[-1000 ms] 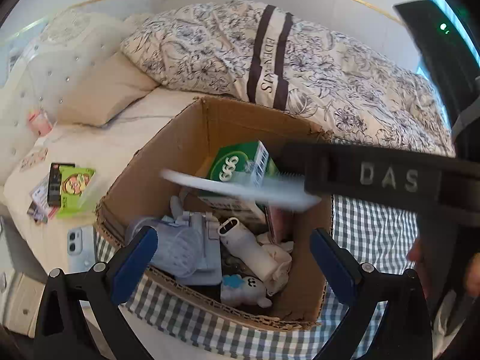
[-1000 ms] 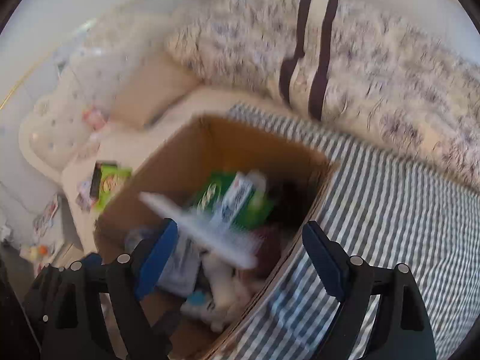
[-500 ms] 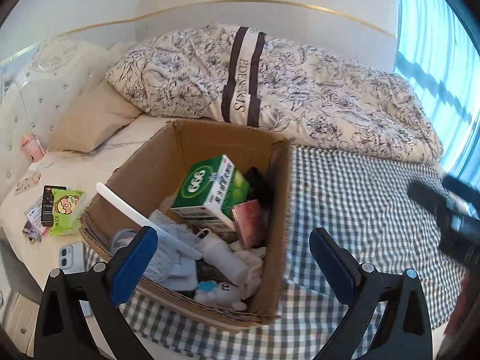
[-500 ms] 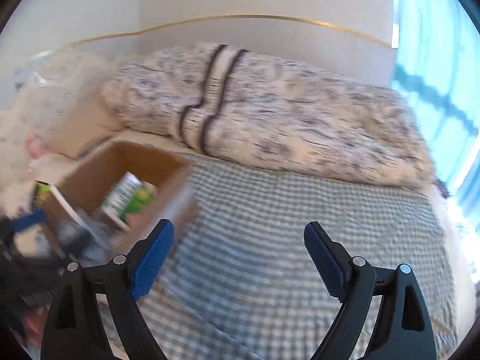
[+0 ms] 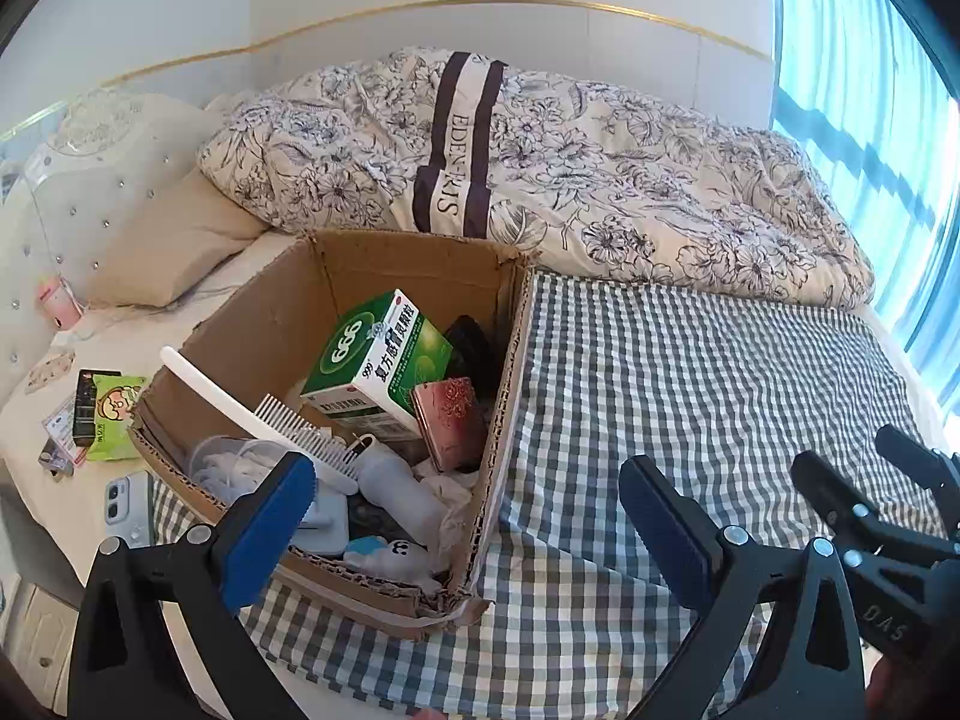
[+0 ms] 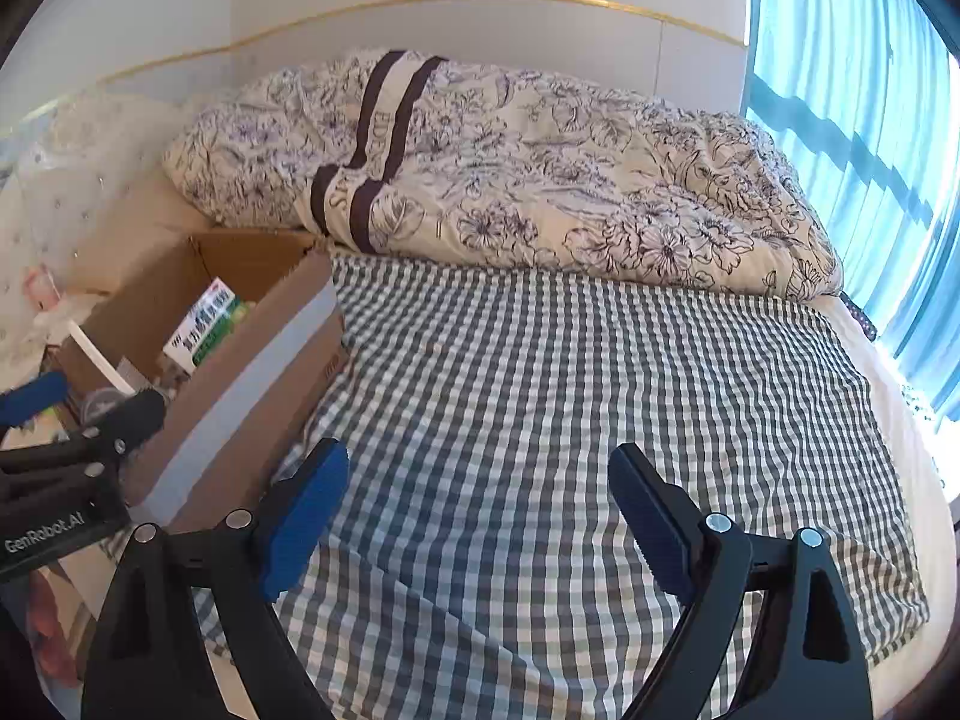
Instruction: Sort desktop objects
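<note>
An open cardboard box point(image 5: 270, 330) sits on the bed at the left edge of a grey checked cloth point(image 5: 690, 372). Inside lie a green medicine box point(image 5: 378, 360), a white comb point(image 5: 252, 414) leaning on the left wall, a pink patterned case point(image 5: 453, 420), a white bottle point(image 5: 396, 486) and a small white-and-blue toy point(image 5: 384, 552). My left gripper point(image 5: 468, 516) hovers open over the box's near right corner, holding nothing. My right gripper point(image 6: 480, 510) is open above the bare checked cloth point(image 6: 570, 390), to the right of the box point(image 6: 240, 396).
A rumpled floral duvet point(image 5: 570, 168) lies behind the box and cloth. A beige pillow point(image 5: 162, 252) and padded headboard stand at the left. A phone point(image 5: 126, 504) and snack packets point(image 5: 108, 414) lie left of the box. Blue curtains point(image 6: 852, 90) hang at the right.
The white comb, in the air over the box a second ago, now rests inside it. My right gripper has swung right, away from the box and over the cloth.
</note>
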Motion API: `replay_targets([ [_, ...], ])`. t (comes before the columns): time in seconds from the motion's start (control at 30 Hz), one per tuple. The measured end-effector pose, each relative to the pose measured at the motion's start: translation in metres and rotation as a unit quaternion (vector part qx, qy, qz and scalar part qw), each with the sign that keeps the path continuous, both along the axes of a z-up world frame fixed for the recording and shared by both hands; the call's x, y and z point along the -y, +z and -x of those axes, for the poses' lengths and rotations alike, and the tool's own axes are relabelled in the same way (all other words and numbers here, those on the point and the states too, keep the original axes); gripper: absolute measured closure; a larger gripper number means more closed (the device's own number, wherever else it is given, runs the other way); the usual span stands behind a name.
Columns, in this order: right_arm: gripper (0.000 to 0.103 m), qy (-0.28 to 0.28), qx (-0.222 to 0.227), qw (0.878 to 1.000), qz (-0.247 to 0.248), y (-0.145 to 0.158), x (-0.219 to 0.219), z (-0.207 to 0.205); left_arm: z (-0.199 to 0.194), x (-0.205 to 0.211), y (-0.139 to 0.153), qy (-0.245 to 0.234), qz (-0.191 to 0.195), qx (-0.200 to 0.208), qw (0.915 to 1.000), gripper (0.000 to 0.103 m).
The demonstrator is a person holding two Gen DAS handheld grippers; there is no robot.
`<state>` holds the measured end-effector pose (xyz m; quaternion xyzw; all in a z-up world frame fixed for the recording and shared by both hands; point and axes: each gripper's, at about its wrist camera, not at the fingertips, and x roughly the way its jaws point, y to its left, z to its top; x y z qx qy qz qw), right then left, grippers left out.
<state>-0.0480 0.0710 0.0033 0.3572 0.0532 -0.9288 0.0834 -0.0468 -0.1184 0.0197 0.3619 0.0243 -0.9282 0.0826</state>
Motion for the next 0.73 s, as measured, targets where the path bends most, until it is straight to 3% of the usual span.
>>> replay_targets([
  [0.43, 0.014, -0.032, 0.021, 0.999, -0.003, -0.009, -0.013, 0.005, 0.000, -0.005, -0.002, -0.005, 0.012, 0.011, 0.9999, 0.000],
  [0.73, 0.014, -0.053, 0.035, 0.998, -0.015, -0.016, -0.024, 0.008, -0.006, -0.006, -0.002, -0.002, 0.010, -0.006, 0.9999, 0.000],
])
